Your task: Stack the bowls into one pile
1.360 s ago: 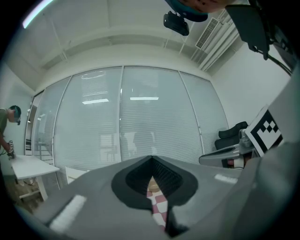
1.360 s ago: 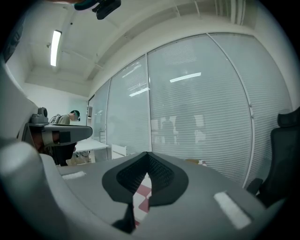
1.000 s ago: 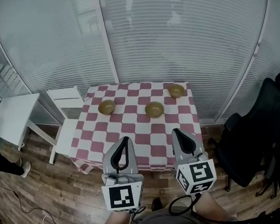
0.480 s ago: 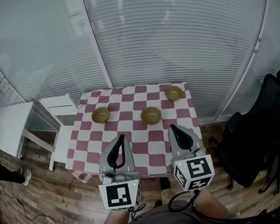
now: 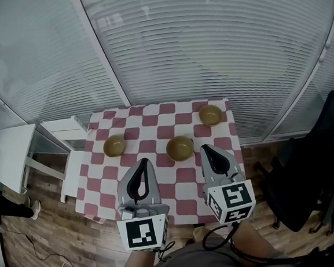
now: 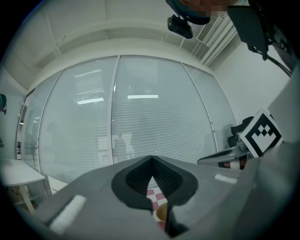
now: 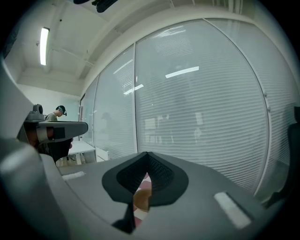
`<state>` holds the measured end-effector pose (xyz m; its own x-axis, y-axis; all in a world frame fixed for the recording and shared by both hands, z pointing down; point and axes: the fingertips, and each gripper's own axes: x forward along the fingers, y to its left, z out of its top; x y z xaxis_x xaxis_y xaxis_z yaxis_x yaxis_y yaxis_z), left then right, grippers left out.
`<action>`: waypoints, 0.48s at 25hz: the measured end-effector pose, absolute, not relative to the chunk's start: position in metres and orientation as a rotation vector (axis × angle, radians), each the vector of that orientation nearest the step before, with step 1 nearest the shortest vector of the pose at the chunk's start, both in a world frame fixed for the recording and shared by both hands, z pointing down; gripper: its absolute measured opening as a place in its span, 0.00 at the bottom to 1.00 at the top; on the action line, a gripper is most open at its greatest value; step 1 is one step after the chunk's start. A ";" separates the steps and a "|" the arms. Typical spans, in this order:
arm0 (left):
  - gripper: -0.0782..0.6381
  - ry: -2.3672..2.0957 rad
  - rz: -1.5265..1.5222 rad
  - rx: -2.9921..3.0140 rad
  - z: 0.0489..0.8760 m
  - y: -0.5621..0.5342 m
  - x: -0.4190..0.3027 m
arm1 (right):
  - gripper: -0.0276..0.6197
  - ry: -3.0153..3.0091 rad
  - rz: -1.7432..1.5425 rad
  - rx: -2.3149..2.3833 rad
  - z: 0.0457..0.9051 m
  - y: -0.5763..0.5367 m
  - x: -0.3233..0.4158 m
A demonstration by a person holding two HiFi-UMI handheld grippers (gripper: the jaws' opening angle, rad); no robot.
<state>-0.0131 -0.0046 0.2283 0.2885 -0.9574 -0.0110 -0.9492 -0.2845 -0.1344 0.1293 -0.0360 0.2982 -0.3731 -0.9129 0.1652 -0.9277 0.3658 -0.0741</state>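
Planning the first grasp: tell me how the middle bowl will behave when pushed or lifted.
The middle bowl looks rigid and small, so probably light. Its rounded sides suggest it may rock if nudged. The tablecloth could bunch under a push.

I can't read any words, numbers or brand names anywhere here. The only sign-like marks are a black-and-white square marker (image 5: 142, 233) on the cube of the left gripper (image 5: 143, 163) and another marker (image 5: 235, 197) on the right gripper (image 5: 207, 149). Neither carries letters or digits.
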 end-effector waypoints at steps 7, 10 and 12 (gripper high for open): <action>0.11 1.859 -0.159 -2.414 0.244 -0.054 -0.003 | 0.10 -2.530 0.296 1.632 0.319 -0.090 0.139; 0.11 1.902 -0.187 -2.415 0.257 -0.070 -0.002 | 0.13 -2.528 0.336 1.579 0.335 -0.108 0.138; 0.11 1.939 -0.201 -2.417 0.267 -0.079 -0.005 | 0.13 -2.517 0.369 1.542 0.350 -0.118 0.134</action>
<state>-0.0046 -0.0786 0.2667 0.2121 -0.9741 0.0782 -0.9694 -0.2199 -0.1088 0.1345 -0.1176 0.3504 -0.4528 -0.8503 0.2682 -0.8915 0.4361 -0.1225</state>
